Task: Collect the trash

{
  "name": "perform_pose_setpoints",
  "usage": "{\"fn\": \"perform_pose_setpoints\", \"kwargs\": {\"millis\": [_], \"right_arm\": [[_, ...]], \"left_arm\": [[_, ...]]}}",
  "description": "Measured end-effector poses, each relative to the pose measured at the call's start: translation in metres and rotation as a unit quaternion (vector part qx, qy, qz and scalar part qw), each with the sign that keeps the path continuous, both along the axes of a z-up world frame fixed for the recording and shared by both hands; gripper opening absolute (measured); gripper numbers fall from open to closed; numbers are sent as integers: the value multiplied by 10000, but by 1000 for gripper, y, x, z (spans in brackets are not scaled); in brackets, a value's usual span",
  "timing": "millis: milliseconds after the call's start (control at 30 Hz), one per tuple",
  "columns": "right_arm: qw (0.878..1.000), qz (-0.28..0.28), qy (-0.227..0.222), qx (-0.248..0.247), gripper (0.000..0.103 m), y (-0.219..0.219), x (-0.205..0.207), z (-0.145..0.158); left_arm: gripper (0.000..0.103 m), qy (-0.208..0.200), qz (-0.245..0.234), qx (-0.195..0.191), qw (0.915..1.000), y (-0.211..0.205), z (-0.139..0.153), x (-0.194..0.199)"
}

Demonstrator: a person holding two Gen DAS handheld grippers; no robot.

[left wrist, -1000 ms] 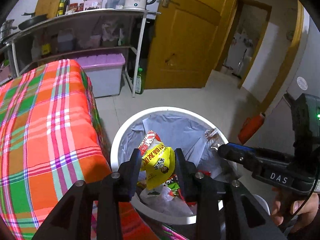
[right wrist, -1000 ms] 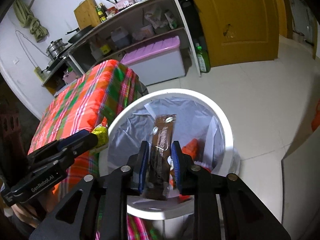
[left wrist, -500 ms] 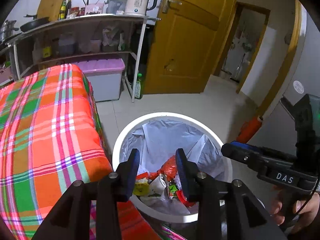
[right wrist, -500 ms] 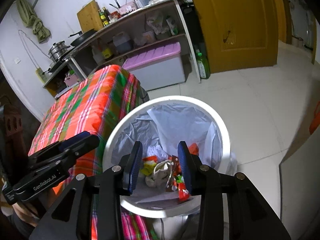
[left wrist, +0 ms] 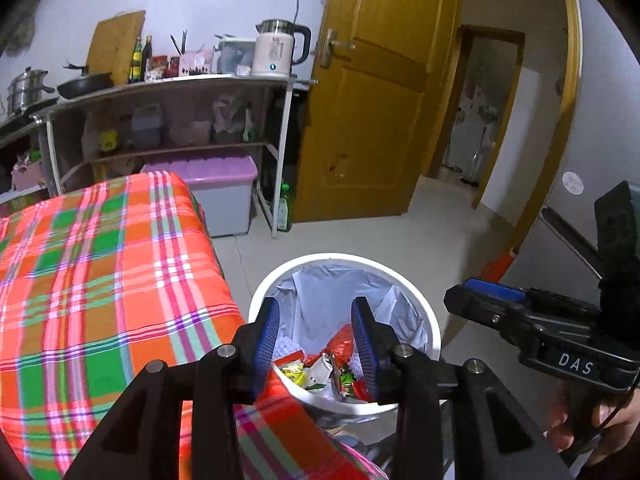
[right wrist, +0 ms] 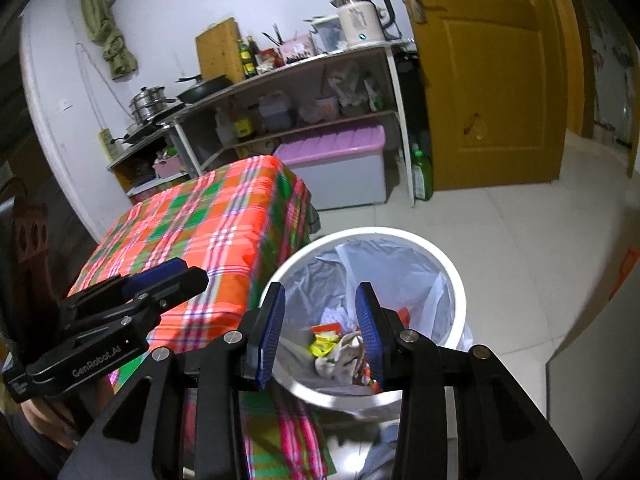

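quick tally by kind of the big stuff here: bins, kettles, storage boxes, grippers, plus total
trash bin: 1
kettle: 1
purple-lidded storage box: 1
grippers: 2, left gripper and right gripper, both with jaws open and empty
total: 5

Glossy white plastic bin, thin crinkly liner (translucent), woven plaid cloth

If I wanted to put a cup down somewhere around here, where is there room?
The plaid tablecloth lies bare from the shelf side to the white bin. The pale floor between bin and yellow door is open too. Crowded: the shelf top with kettle, bottles and pans, and the bin's bottom, full of wrappers.
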State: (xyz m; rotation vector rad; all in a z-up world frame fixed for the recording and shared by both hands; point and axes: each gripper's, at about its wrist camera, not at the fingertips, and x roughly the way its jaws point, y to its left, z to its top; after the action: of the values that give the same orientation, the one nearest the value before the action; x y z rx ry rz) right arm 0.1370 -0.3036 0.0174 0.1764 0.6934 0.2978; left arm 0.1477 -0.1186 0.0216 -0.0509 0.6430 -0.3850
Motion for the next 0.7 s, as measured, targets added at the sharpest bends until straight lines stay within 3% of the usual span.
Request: {"fn": "perform_pose_setpoints", "kwargs": {"millis": [700], "right_arm": [[9990, 110, -352, -265, 38, 20, -71, 7]], "left_arm": [[37, -343, 374, 113, 9986, 38, 13, -75]]}}
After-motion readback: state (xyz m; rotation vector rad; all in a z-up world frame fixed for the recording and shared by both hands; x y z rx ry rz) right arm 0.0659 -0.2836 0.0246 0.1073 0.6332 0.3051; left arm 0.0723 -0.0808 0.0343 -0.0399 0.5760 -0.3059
